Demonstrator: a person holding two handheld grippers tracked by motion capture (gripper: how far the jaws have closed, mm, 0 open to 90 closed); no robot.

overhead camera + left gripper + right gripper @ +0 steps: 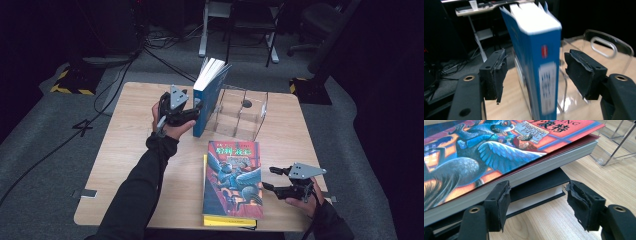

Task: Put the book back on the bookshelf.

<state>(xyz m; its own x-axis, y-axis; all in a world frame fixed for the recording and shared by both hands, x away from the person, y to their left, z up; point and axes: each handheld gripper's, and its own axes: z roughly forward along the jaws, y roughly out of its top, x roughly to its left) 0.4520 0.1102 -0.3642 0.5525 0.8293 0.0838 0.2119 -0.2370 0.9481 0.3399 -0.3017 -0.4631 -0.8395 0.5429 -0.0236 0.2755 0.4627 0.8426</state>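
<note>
My left gripper (534, 72) stands wide around the spine of the blue book (535, 50), with a gap between each pad and the cover, so nothing is clamped. The book stands on end on the desk (125, 145), tilted against the near left side of the clear plastic rack (240, 117), its pages fanning open at the top. I judge it to be fairly heavy for its width and stiff along the spine, with a glossy cover that could slide between the pads; standing on a narrow edge with loose pages, it could tip easily if nudged. The best hold looks to be across the spine, low to mid height, where both covers back the pads and the pages cannot splay. My right gripper (537, 202) is also wide and holds nothing, resting level on the desk at the right edge of the stack near me. There the picture-cover book (233, 177) lies flat on top of a yellow-and-black book (227, 221). The top one looks thick and weighty, with a soft cover that lifts a little at the corner; I would take it across the page block at that edge, not by the cover alone.
</note>
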